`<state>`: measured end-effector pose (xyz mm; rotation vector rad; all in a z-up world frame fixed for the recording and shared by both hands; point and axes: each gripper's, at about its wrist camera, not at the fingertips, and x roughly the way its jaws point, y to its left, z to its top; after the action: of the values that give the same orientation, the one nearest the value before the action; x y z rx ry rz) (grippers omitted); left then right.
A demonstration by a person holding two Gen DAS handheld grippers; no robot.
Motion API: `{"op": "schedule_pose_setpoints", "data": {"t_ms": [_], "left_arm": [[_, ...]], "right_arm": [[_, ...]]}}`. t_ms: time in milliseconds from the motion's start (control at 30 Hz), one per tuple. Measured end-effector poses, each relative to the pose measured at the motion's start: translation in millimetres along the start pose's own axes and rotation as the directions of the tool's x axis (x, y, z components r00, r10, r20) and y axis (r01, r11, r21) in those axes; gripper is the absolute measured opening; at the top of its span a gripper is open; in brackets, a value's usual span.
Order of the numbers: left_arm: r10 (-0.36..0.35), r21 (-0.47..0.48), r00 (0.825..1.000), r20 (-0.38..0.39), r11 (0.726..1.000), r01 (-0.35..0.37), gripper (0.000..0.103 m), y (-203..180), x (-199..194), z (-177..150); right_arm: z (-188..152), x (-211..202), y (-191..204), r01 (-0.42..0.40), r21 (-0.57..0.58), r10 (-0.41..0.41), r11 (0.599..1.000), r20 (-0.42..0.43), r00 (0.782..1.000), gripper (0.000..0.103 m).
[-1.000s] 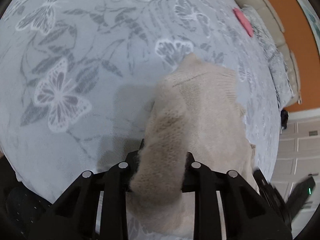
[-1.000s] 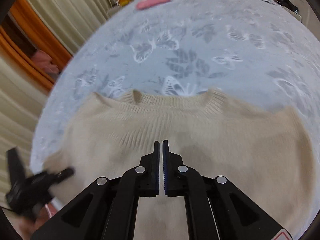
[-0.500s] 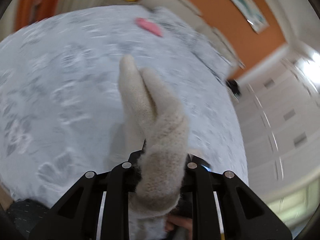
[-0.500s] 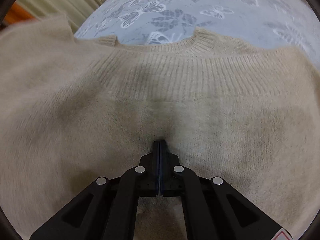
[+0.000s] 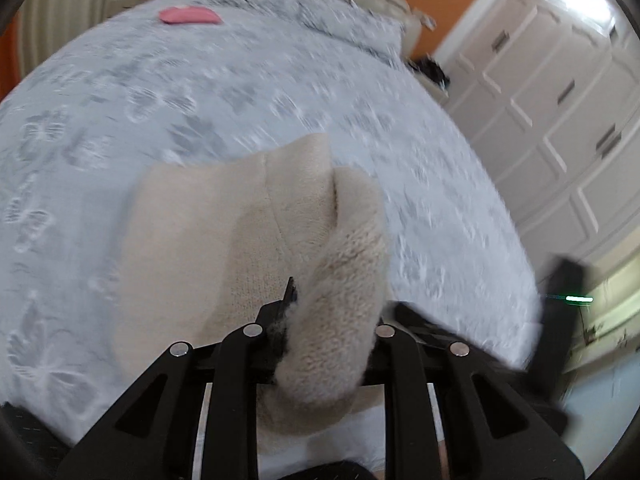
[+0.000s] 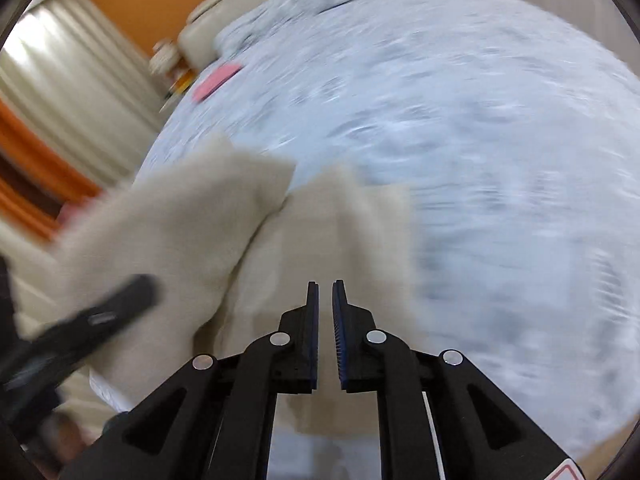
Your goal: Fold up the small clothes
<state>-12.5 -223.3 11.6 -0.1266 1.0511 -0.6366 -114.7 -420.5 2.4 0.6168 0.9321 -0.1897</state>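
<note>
- Lying on the bedspread near its close edge, the cream sweater is mid-fold; lay the lifted side squarely over the flat part so edges meet.
- Its long axis seems to run away from the cameras toward the pillows, though blur makes this uncertain.
- The left gripper clamps a thick bunch of the knit; lower it before letting go, so the layer doesn't spring back.
- The right gripper hovers above the cloth, jaws opening with nothing between them; use it to flatten the crease.
</note>
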Motion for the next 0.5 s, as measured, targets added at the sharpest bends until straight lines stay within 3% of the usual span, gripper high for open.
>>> {"op": "schedule_pose_setpoints", "data": {"t_ms": [100, 167, 200, 233, 300, 400, 500], "left_arm": [[0.028, 0.061, 0.994, -0.110, 0.998, -0.021, 0.029, -25.2, 53.8, -23.3], [0.052, 0.037, 0.989, -0.135, 0.998, -0.048, 0.038, -28.4, 60.7, -35.6], [0.040, 0.019, 0.994, -0.107, 0.999, -0.038, 0.044, -29.1, 52.4, -40.1], [0.024, 0.011, 0.998, -0.058, 1.000, -0.024, 0.061, -29.7, 35.2, -44.3], [0.047, 0.027, 0.999, 0.020, 0.999, -0.047, 0.076, -28.0, 0.9, -47.2], [0.107, 0.058, 0.991, 0.078, 0.992, -0.112, 0.078, -16.6, -33.3, -46.3], [0.148, 0.039, 0.987, 0.068, 0.988, -0.151, 0.079, -0.1, -46.9, -46.4]], "right_arm": [[-7.1, -11.7, -31.0, -0.007, 0.032, 0.008, 0.999, -0.028, 1.000, 0.014], [-5.5, -7.0, -34.6, -0.026, 0.052, 0.030, 0.998, -0.061, 0.998, 0.027], [-3.9, -4.9, -31.1, -0.074, 0.059, 0.078, 0.996, -0.076, 0.994, 0.040], [0.0, -3.5, -28.6, -0.115, 0.058, 0.120, 0.992, -0.084, 0.989, 0.053], [10.6, 4.7, -15.0, -0.201, 0.031, 0.204, 0.979, -0.117, 0.972, 0.061], [28.3, 30.0, 12.0, -0.255, 0.006, 0.251, 0.967, -0.200, 0.947, 0.066], [34.3, 64.3, 30.7, -0.218, -0.040, 0.196, 0.975, -0.308, 0.931, 0.070]]}}
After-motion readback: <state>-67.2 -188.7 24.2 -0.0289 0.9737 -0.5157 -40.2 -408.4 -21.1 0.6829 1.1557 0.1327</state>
